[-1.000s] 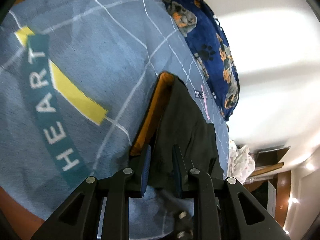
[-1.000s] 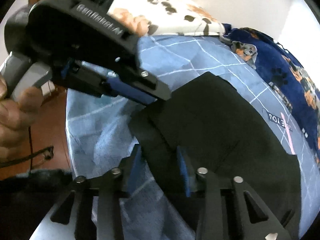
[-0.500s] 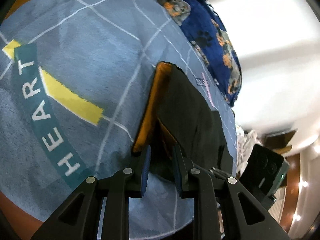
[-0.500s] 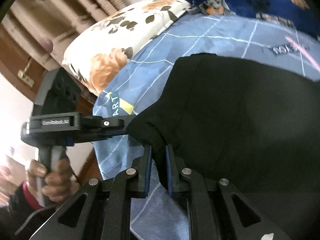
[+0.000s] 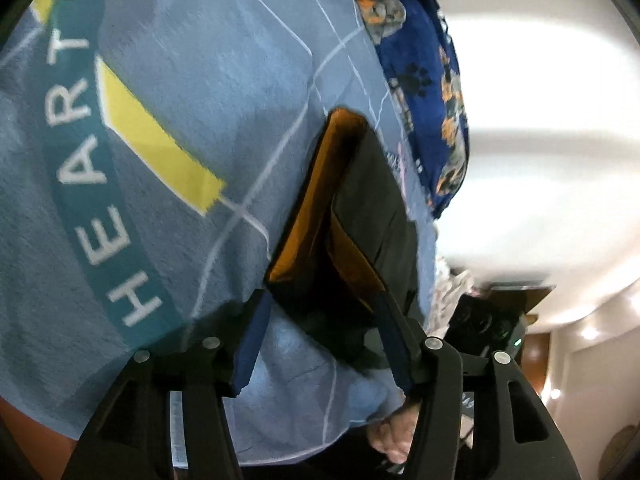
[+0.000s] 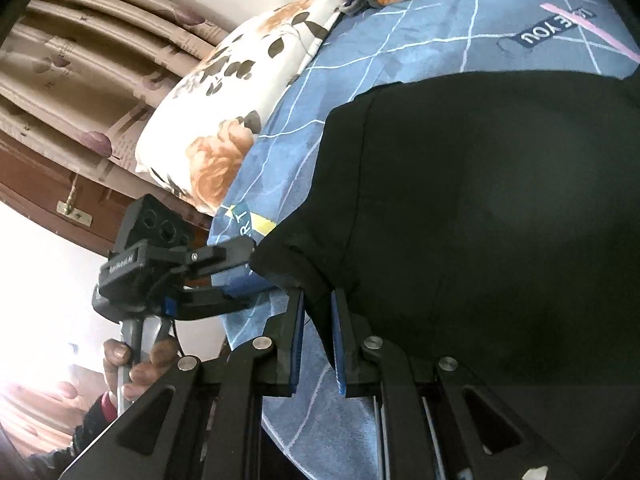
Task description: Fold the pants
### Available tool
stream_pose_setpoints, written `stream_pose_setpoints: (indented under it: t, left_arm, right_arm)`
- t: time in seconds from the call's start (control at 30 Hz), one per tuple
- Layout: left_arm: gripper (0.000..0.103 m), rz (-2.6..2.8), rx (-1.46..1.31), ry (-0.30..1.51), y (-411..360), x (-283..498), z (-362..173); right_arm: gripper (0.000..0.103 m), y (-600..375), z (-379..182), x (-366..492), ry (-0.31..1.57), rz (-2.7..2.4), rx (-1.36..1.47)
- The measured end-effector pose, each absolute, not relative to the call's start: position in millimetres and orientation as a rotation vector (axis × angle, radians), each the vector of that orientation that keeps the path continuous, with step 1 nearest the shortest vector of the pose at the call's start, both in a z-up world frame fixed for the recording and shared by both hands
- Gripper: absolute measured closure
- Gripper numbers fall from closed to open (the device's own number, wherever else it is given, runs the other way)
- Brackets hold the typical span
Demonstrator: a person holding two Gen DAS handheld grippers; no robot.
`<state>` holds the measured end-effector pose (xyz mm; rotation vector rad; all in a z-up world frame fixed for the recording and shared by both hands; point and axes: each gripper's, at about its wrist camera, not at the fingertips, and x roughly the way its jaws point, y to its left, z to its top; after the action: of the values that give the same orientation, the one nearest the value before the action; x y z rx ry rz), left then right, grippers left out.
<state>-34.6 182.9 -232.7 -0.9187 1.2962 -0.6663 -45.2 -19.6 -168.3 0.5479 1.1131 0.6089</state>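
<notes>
Your folded black pants with the orange lining [image 5: 362, 216] lie on the blue grid-patterned bedspread [image 5: 224, 92], near the bed's edge and just short of the navy paw-print blanket [image 5: 424, 60]. By the look of it you are at the end of a fold, setting the layer down. Your left tongs [image 5: 320, 314] have just been opening and stand about half spread, straddling the near corner of the cloth with their pads clear of it. Your right tongs [image 6: 318, 322] are pinched narrow on the near hem of the pants [image 6: 480, 208]. Next, I judge, you should let the right corner go too, draw both tongs back, and check that the edges line up before you take the next fold.
</notes>
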Motion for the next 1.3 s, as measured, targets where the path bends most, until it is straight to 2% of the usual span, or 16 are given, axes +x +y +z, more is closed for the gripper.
stream_pose_setpoints:
  t: [0.1,0.17,0.3,0.43,0.57,0.73,0.93,1.13,1.3]
  left_arm:
    - [0.045,-0.672,-0.909,1.288,177.5,-34.0,-230.5]
    - [0.041,-0.669,-0.929,1.291,176.7,-32.9,-233.4]
    - [0.039,-0.674,-1.006,1.241,178.9,-36.0,-239.0]
    - [0.030,-0.706,-1.078,1.154,182.1,-41.8,-243.2]
    - [0.025,-0.777,-1.040,1.136,178.1,-42.1,-239.4]
    - [0.024,-0.901,-1.170,1.170,175.4,-39.0,-248.5]
    - [0.023,-0.854,-1.123,1.191,166.0,-30.0,-245.4]
    - [0.023,-0.884,-1.005,1.113,155.0,-35.8,-216.9]
    - [0.023,-0.817,-0.899,1.162,143.4,-32.3,-213.9]
  right_arm:
    - [0.092,-22.7,-173.1,-44.2,1.126,0.608,0.571]
    - [0.092,-26.5,-175.3,-44.0,1.128,0.614,0.604]
    - [0.092,-31.4,-179.9,-42.8,1.131,0.626,0.672]
    - [0.091,-35.8,-186.6,-43.8,1.139,0.650,0.749]
    - [0.090,-37.2,-188.6,-45.0,1.136,0.665,0.777]
    - [0.090,-37.2,-188.8,-44.4,1.133,0.676,0.794]
    - [0.090,-36.9,-191.4,-43.1,1.139,0.687,0.815]
    - [0.089,-33.4,-186.4,-44.3,1.128,0.692,0.781]
    - [0.086,-24.6,-172.5,-46.1,1.100,0.690,0.679]
